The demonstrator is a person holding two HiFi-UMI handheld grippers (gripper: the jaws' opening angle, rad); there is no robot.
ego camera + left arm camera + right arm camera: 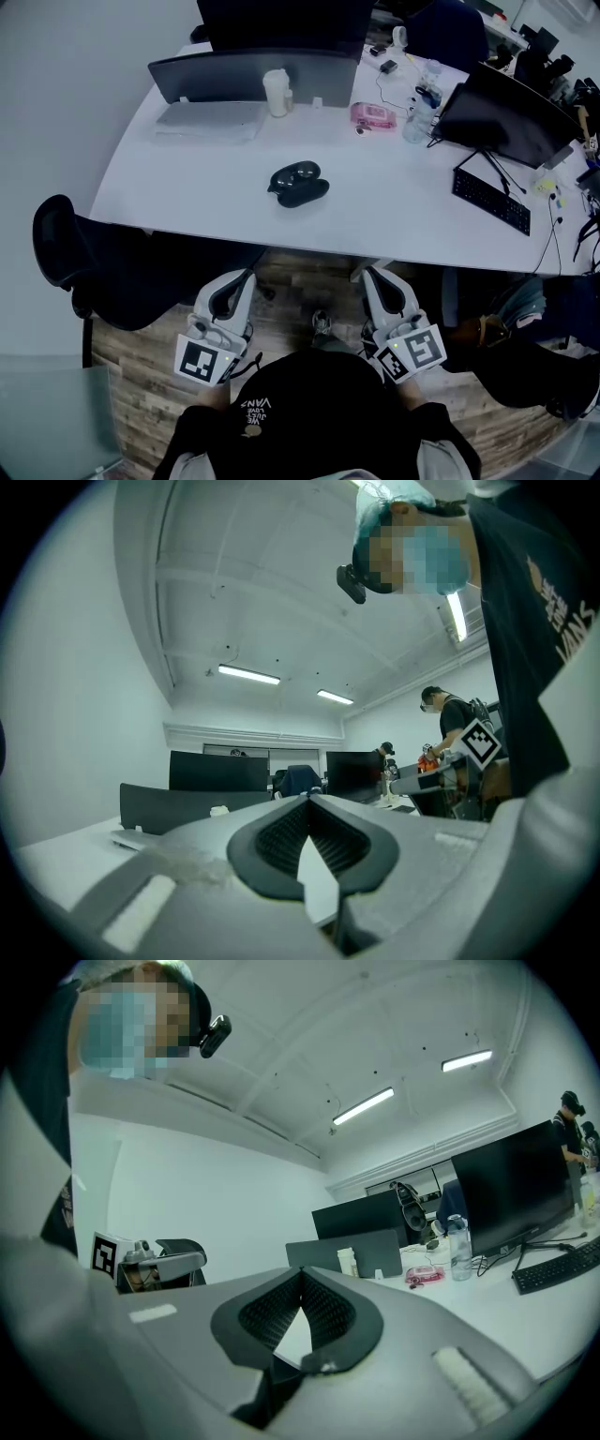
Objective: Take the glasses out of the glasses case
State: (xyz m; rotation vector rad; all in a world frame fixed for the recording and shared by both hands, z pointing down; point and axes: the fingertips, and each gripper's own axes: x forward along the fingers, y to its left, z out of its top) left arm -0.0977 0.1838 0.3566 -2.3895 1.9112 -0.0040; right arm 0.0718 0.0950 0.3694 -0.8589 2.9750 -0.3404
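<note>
Left tool (246, 276) and right tool (373, 274) closed, empty, before table (187, 192) edge; glasses case (298, 184) beyond; chair (58, 246) left.

Seated short of the white desk (394, 206), the person holds the left gripper (242, 279) and right gripper (375, 276) side by side and well apart. Both point level toward the desk's near edge, tips just short of it. Each pair of jaws is closed tip to tip (nothing between them), with the elbows tucked in beside the torso.
</note>
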